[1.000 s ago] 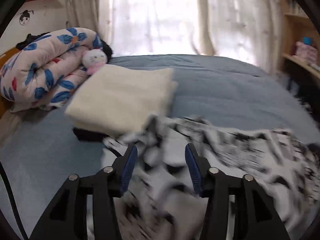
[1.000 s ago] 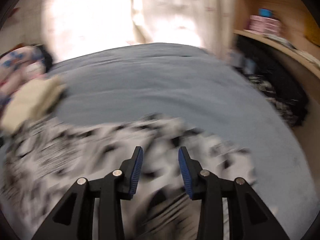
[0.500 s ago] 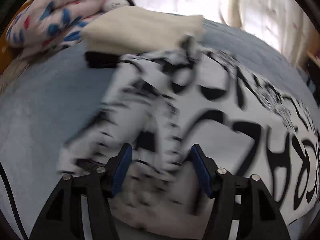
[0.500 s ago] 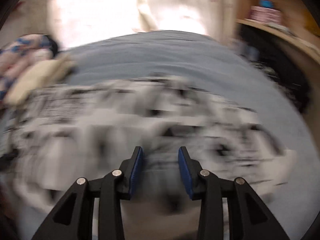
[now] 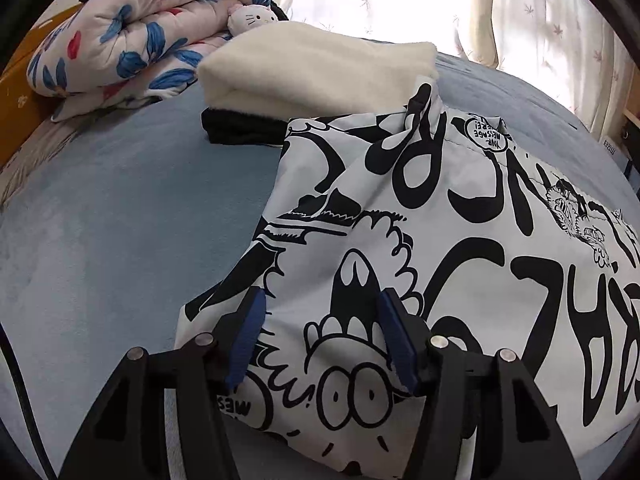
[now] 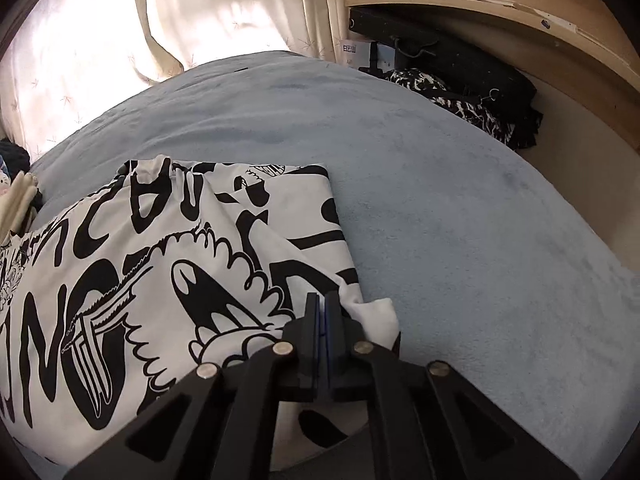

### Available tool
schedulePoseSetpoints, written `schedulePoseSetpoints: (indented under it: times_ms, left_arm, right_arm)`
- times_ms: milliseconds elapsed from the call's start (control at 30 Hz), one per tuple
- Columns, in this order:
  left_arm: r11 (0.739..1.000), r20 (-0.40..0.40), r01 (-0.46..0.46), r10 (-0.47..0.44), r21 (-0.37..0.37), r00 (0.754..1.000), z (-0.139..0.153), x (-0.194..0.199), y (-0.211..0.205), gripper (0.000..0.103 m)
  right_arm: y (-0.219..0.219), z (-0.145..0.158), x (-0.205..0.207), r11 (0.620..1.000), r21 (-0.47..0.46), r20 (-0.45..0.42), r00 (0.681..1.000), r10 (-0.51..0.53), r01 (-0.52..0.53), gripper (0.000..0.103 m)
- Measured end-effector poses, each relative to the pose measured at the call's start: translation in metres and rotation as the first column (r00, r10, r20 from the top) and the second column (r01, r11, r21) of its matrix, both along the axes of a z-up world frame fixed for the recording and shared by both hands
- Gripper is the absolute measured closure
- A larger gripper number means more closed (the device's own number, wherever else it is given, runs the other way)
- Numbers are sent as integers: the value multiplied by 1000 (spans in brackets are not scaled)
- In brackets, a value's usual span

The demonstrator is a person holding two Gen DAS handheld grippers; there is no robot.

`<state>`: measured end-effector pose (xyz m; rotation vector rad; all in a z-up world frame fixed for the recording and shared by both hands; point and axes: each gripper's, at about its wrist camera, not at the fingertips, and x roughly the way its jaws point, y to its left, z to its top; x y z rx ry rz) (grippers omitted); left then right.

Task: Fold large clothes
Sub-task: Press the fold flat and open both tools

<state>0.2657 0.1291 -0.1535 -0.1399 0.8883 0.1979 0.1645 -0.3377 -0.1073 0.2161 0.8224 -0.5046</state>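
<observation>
A white garment with black cartoon print (image 5: 400, 240) lies spread on the blue bed (image 5: 100, 220). My left gripper (image 5: 320, 336) is open, its blue pads either side of the garment's near left part, holding nothing. In the right wrist view the same garment (image 6: 140, 260) lies left of centre. My right gripper (image 6: 322, 316) is shut at the garment's near right corner, where a white fold bunches beside the fingers; whether cloth is pinched between the pads is hidden.
A folded cream blanket (image 5: 312, 72) on a black item (image 5: 240, 132) sits behind the garment, with a floral quilt (image 5: 132, 36) and a plush toy (image 5: 252, 20). Wooden shelves (image 6: 500, 8) and dark clothes (image 6: 472, 108) stand at the bed's right. Curtains (image 6: 120, 32) hang behind.
The garment has gone from blurred motion to lying flat on the bed. My right gripper has shut at the garment's corner. My left gripper stays open and now sits low over the cloth.
</observation>
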Motion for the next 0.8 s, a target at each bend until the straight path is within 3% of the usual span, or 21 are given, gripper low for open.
schedulePoseSetpoints:
  times_ms: [267, 467, 567, 633, 700, 800]
  left_arm:
    - [1000, 3, 0, 0, -10, 1000, 1, -1, -2, 43]
    - [1000, 0, -1, 1, -24, 1000, 2, -4, -2, 42]
    - [999, -7, -5, 5, -41, 1000, 5, -8, -2, 42]
    - [998, -15, -9, 8, -63, 1000, 8, -12, 0, 42]
    - [996, -26, -10, 8, -88, 1000, 15, -16, 2, 42]
    - [992, -36, -7, 3, -125, 999, 29, -27, 5, 42]
  right_arm:
    - [-3, -5, 1, 1000, 7, 18, 1000, 2, -2, 100]
    - [1, -5, 2, 1000, -4, 11, 1000, 21, -21, 92]
    - [10, -5, 6, 998, -18, -13, 998, 62, -62, 72]
    - [21, -2, 9, 995, -42, -38, 996, 86, -87, 55]
    - [31, 5, 7, 994, -53, -46, 995, 89, -92, 45]
    - [44, 23, -4, 996, -4, -12, 996, 93, -93, 43]
